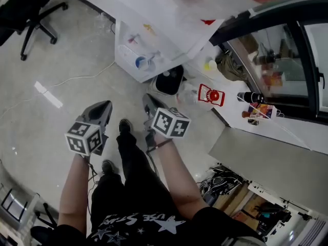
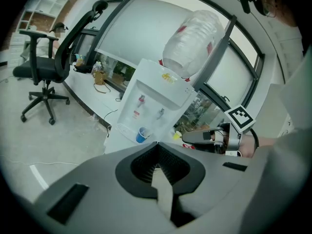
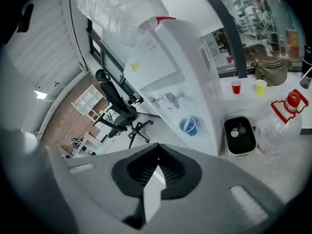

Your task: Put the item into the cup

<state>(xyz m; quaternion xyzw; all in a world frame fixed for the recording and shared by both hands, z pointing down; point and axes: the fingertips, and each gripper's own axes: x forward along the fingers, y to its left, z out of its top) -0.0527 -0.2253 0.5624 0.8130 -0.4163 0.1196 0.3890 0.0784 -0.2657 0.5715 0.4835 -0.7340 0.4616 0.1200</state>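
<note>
A blue cup (image 1: pixel 142 62) stands on the drip tray of a white water dispenser (image 1: pixel 154 32) in front of the person. Both gripper views show this cup (image 2: pixel 142 134) (image 3: pixel 188 125) under the taps. My left gripper (image 1: pixel 106 105) is held low over the floor, short of the dispenser, and is shut with nothing in it. My right gripper (image 1: pixel 147 99) is beside it, a little closer to the dispenser, also shut and empty. In each gripper view the jaws (image 2: pixel 157 144) (image 3: pixel 157 145) meet at their tips. No loose item shows between them.
A black bin (image 1: pixel 169 80) sits right of the dispenser, with a clear jug with a red handle (image 1: pixel 211 94) next to it. A red cup (image 3: pixel 236 87) and a yellow cup (image 3: pixel 261 87) stand on the window ledge. An office chair (image 1: pixel 31 9) is far left.
</note>
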